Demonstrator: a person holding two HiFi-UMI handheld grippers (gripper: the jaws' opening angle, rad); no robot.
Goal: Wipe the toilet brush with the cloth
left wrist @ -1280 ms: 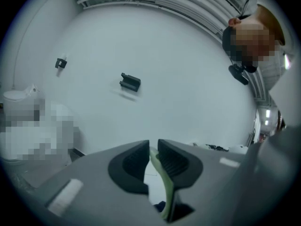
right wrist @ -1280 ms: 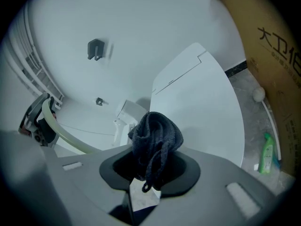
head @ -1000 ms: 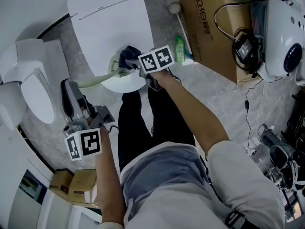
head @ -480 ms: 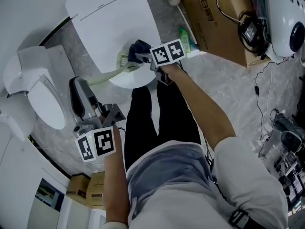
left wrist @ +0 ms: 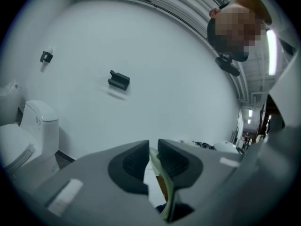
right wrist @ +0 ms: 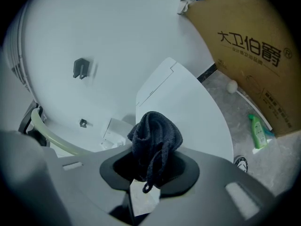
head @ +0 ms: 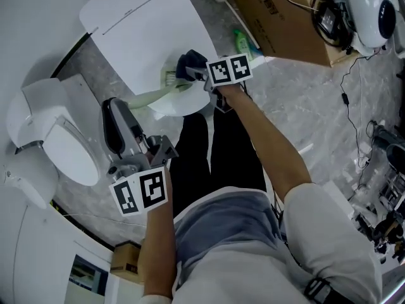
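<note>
We see little change from a second ago. The right gripper [right wrist: 149, 167] stays clenched on the dark, knitted cloth [right wrist: 155, 135], bunched against the bristly end of the toilet brush [head: 152, 95] over the smooth white toilet lid [head: 142, 37]. We judge wiping is ongoing. The left gripper [left wrist: 151, 161] keeps pinching the thin, curved, pale green handle.

Cloth [right wrist: 155, 134]: dark navy, plain knit.
Toilet brush [head: 152, 96]: pale green handle.
Left gripper [left wrist: 153, 147], right gripper [right wrist: 150, 166]: grey, with black-and-white square markers.
Toilet lid [head: 139, 30]: white.
Cardboard box [right wrist: 244, 46]: brown, with black print.
Bottle [right wrist: 257, 132]: green.
Floor [head: 304, 100]: mottled grey.
Trousers [head: 190, 163]: black.
</note>
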